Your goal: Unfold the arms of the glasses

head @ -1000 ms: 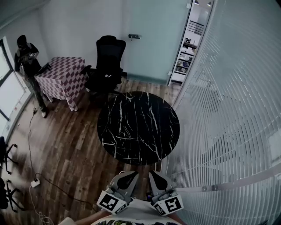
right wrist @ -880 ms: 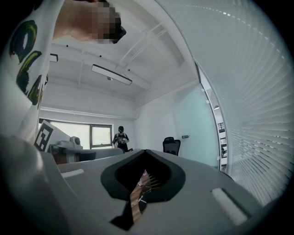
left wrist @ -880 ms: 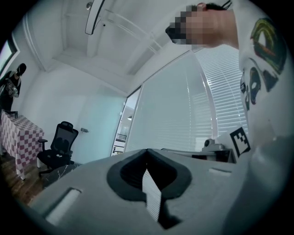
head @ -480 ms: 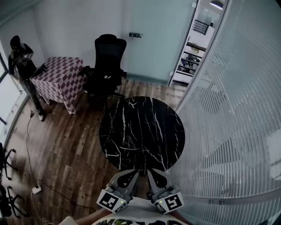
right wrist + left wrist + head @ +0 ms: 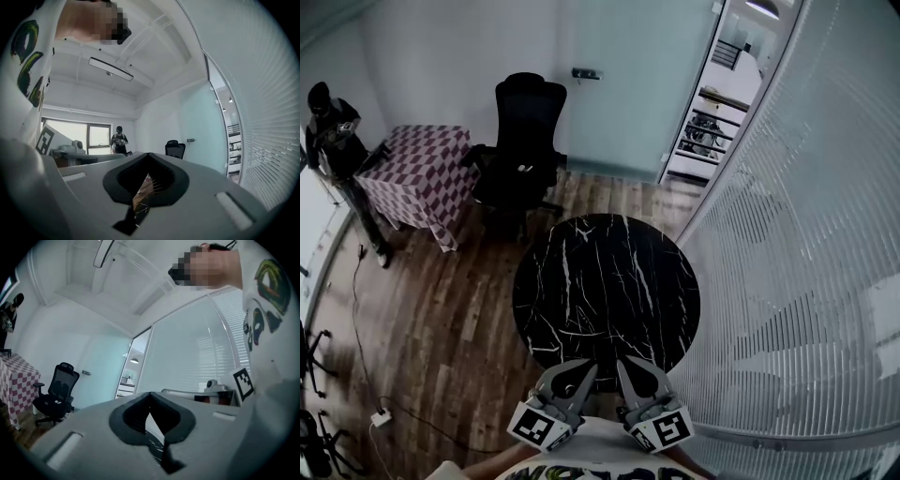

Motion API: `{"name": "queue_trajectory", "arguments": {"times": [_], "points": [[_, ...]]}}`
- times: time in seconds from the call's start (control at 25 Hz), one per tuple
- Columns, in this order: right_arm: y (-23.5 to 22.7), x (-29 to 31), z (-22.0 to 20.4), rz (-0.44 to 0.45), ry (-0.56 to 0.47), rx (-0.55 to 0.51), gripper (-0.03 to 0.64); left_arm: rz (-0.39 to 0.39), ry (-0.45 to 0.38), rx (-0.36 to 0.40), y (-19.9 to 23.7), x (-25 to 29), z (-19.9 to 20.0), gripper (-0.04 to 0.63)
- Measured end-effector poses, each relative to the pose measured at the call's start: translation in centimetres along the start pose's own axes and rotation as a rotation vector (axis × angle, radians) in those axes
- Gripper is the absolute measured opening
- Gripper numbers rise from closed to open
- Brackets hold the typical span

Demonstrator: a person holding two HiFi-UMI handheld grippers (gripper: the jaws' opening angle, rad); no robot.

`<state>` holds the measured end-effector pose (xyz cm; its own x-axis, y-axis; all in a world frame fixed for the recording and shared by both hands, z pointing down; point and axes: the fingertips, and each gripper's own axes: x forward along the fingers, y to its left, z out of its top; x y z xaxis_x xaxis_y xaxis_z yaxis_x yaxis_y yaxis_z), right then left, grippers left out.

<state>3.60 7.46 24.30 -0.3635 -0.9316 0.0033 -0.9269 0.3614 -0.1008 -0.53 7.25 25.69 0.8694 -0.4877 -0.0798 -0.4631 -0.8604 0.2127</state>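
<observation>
- Your left gripper [image 5: 570, 377] and right gripper [image 5: 639, 379] sit side by side at the bottom of the head view. They are close to your white printed shirt [image 5: 592, 450] and tilted toward each other at the tips.
- In the left gripper view, your left fingers [image 5: 89, 427] are closed tip to tip. Only a thin slit shows between them, with nothing gripped; a sliver of dark marble shows through the slit.
- In the right gripper view, your right fingers [image 5: 211, 187] are likewise pressed together and hold nothing. Wood floor and a bit of marble show through the narrow gap.
- Both grippers point upward into the room rather than down.
- The round black marble desk [image 5: 581, 246] lies just ahead of the grippers, its near edge right above their tips.
- The glasses cannot be made out in any view, so their place cannot be told.
- Past the far left edge of the desk stands a black office chair [image 5: 523, 131] on the wooden floor [image 5: 441, 309].
- Left of the chair is a small table with a checked cloth [image 5: 417, 178], and a person in dark clothes [image 5: 333, 127] stands beside it.
- White slatted blinds [image 5: 797, 262] run along the right side of the desk, and an open doorway [image 5: 712, 103] lies beyond its far right edge.
</observation>
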Motion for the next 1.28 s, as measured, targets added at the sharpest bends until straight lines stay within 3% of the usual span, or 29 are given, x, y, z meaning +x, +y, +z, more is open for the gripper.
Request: {"name": "queue_trajectory", "arguments": {"times": [0.6, 1.28], "points": [[-0.8, 3.4, -2.2, -0.062, 0.045, -0.017, 0.002, -0.052, 0.049, -0.030, 4.1, 1.0, -1.2, 0.003], [-0.3, 3.7, -1.9, 0.006, 0.044, -0.030, 0.002, 0.000, 0.042, -0.021, 3.6, 0.7, -1.3, 0.003]]}}
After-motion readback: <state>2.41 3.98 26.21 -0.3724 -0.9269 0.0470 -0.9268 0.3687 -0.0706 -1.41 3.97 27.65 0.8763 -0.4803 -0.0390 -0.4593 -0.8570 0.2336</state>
